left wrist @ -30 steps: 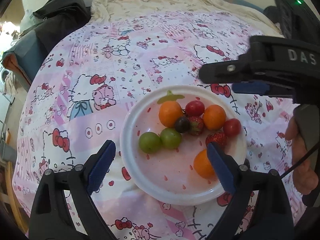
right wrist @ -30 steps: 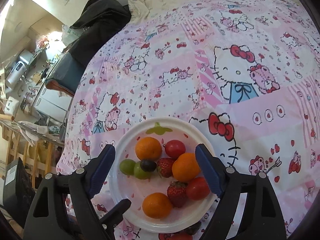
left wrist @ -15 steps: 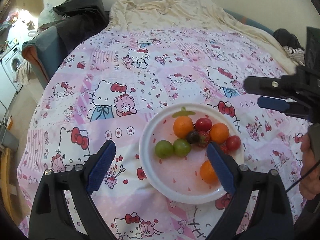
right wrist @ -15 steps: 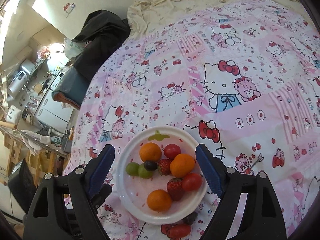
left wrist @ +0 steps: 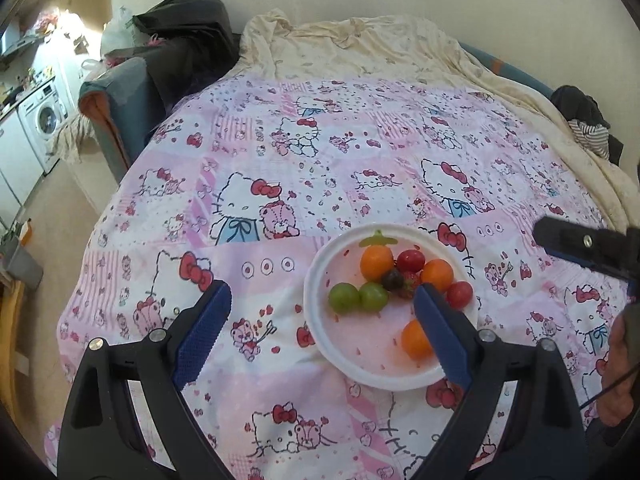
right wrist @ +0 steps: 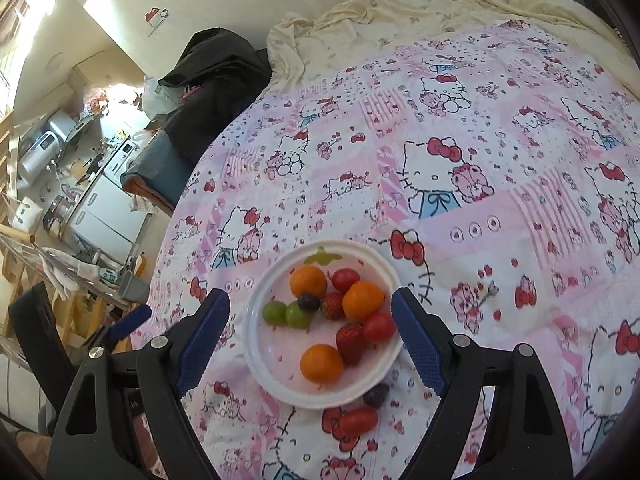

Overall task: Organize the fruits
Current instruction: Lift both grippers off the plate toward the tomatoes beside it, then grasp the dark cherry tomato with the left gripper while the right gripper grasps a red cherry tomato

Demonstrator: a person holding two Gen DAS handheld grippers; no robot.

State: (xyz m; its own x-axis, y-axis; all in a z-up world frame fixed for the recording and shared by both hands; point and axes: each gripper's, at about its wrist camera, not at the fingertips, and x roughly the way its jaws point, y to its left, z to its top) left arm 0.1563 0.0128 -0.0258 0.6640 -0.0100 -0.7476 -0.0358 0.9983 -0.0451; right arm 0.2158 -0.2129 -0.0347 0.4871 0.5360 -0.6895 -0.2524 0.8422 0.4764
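Strawberry half behind left tool's finger

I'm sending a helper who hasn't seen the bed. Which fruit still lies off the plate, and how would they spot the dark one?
Find the white plate on the pink quilt. Just off its near rim lie two fruits: a dark grape against the rim and a red tomato below it. The grape is the small, round, purple-black one; the tomato is longer.

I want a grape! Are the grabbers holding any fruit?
No. Both the left gripper and right gripper are open and empty above the plate.
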